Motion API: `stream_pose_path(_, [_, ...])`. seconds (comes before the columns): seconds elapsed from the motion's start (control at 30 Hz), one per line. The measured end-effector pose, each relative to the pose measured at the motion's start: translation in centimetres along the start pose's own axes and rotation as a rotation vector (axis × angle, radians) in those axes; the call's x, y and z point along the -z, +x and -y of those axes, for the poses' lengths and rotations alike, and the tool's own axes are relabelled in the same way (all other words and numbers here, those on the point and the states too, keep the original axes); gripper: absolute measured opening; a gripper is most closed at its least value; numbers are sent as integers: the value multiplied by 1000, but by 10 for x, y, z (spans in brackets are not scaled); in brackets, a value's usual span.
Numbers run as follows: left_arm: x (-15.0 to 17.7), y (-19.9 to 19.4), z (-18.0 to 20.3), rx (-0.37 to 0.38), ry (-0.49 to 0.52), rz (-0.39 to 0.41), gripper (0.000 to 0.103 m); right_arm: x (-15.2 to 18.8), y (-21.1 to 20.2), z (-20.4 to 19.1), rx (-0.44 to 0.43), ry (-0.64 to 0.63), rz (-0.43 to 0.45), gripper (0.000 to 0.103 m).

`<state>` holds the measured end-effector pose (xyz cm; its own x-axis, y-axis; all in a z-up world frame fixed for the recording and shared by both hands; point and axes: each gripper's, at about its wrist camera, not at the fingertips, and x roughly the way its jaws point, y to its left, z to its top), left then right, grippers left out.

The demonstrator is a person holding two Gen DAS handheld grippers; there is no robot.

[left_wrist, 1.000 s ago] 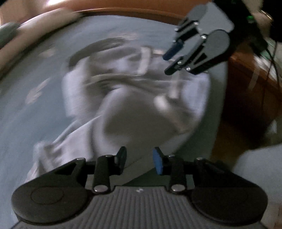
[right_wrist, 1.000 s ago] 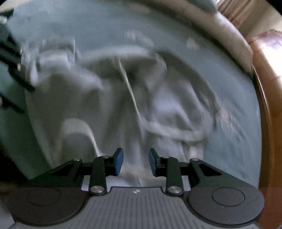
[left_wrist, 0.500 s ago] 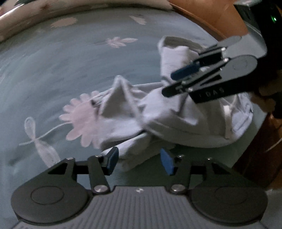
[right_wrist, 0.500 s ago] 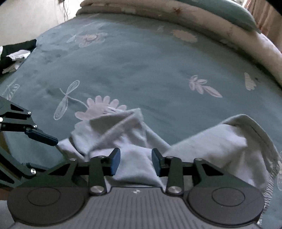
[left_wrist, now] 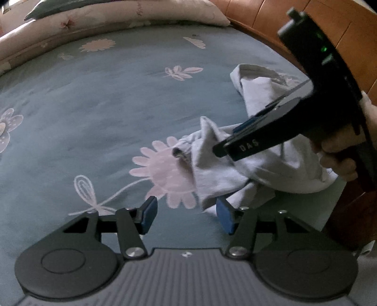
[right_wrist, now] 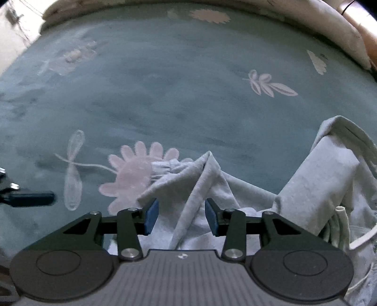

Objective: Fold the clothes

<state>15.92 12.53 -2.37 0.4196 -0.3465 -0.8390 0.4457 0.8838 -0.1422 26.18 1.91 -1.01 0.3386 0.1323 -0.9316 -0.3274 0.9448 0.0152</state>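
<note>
Left wrist view: teal flowered bed, wooden frame behind. Crumpled grey garment lies near the bed's edge; left gripper open beside it, right gripper jaws opening over a fold.

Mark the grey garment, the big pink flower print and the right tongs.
Grey garment [right_wrist: 318, 169], right wrist view, its upright fold.
Pink flower print [left_wrist: 162, 171], left wrist view, flower centre.
Right tongs [right_wrist: 180, 217], right wrist view, between fingertips.

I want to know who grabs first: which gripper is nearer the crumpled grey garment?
Right. The right gripper hangs directly over the grey garment, a raised fold between its opening fingers, not pinched. The left gripper is at the garment's edge, mostly over the bedspread, open.
</note>
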Motion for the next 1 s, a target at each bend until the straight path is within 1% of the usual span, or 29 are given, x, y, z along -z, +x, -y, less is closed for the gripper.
stream_pose_path(0.07, [2, 3, -5, -1, -8, -3, 56, 2, 8, -4, 41, -31, -16, 48])
stream_pose_path(0.2, [7, 9, -12, 16, -34, -2, 56, 6, 22, -2, 92, -78, -37, 47])
stream_pose_path(0.33, [8, 17, -11, 25, -12, -22, 56, 5, 26, -3, 59, -106, -31, 48])
stream_pose_path(0.43, [5, 17, -12, 20, -7, -8, 56, 4, 29, -4, 54, -115, -36, 47])
stream_pose_path(0.47, [3, 17, -12, 19, -12, -2, 55, 4, 30, -4, 56, -122, -37, 41])
stream_pose_path(0.5, [1, 17, -13, 19, -16, 1, 55, 3, 30, -4, 58, -129, -38, 29])
stream_pose_path(0.57, [-2, 17, -15, 18, -23, 5, 54, 2, 31, -3, 70, -137, -48, 15])
stream_pose_path(0.63, [-5, 18, -16, 13, -25, 6, 53, 3, 28, 1, 49, -130, -52, 9])
stream_pose_path(0.73, [-9, 20, -16, 31, -21, 6, 53, 7, 21, 2, 23, -167, -63, 6])
stream_pose_path(0.8, [-12, 21, -15, 49, -6, 6, 53, 9, 14, 6, -29, -179, -71, 6])
stream_pose_path(0.87, [-13, 23, -12, 64, 31, 6, 53, 12, 4, 9, -83, -194, -74, 6])
stream_pose_path(1.0, [-17, 28, 0, 95, 135, -2, 55, 23, -12, 18, -216, -214, -139, 6])
